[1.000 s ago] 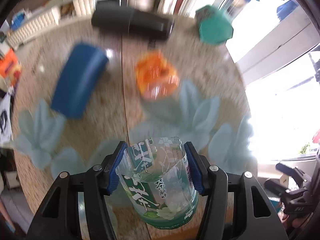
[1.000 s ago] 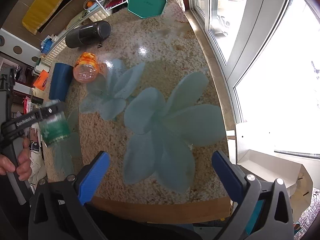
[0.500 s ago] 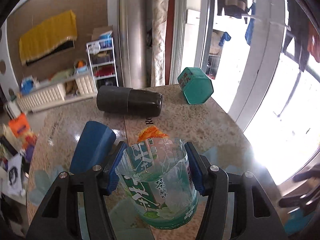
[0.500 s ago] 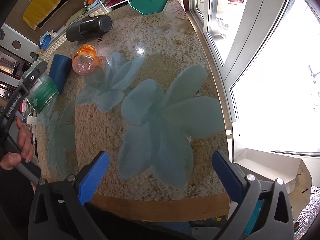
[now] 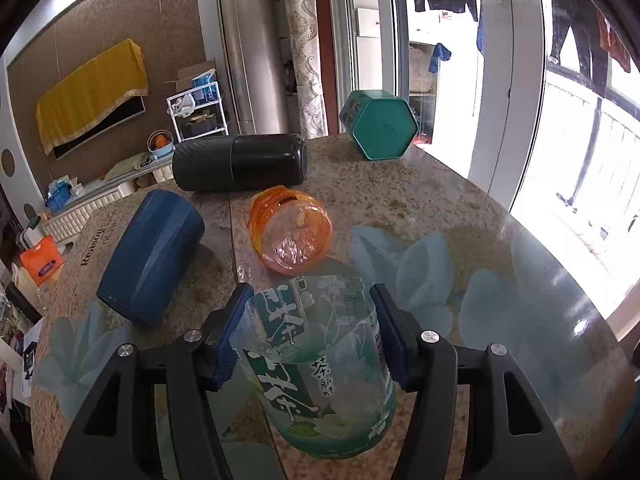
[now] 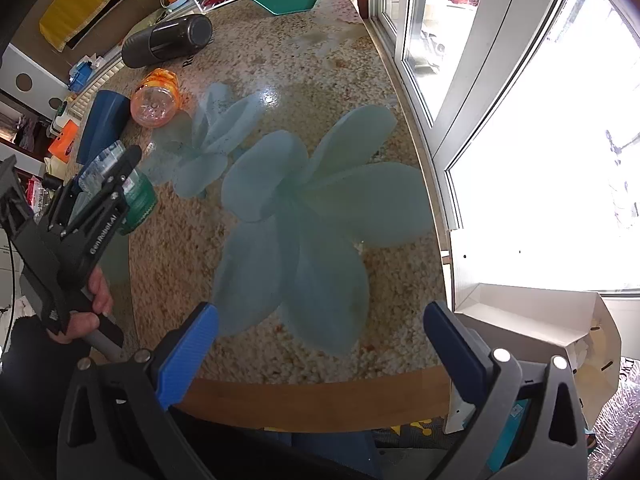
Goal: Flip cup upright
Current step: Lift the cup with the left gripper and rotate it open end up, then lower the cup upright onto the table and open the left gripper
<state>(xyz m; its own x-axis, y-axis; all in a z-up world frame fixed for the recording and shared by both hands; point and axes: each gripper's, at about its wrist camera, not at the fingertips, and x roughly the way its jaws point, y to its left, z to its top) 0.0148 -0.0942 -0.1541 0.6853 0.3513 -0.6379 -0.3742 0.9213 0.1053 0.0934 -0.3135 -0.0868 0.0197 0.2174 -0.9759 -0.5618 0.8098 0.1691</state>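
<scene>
Step in hand: the left claw point(image 5: 310, 334) is carrying out the turn-and-set-down part of the flip, as judged from the cup's tilt.
Left claw state: its two blue pads are pressing on opposite sides of the clear plastic cup with green tea label point(image 5: 320, 364), gripping it.
Cup position: it is sitting between the pads at the near left part of the speckled stone table with pale flower prints point(image 5: 432, 200); in the right wrist view the cup point(image 6: 136, 196) is leaning, green base towards the table and open rim up and away. Whether the base is touching the table cannot be told.
Right claw state: the right claw point(image 6: 320, 348) is standing wide apart, holding nothing, over the near table edge.
Bystanders: an orange translucent bottle-cup point(image 5: 290, 234), a dark blue tumbler point(image 5: 152, 256), a black cylindrical flask point(image 5: 240, 168) and a teal hexagonal cup point(image 5: 380, 124) are all lying on their sides.
Next move calls for: levelling the cup until the base is sitting flat, then spreading the pads and backing off without tipping it.
Caution: the thin wall is likely flexing under the squeeze.
</scene>
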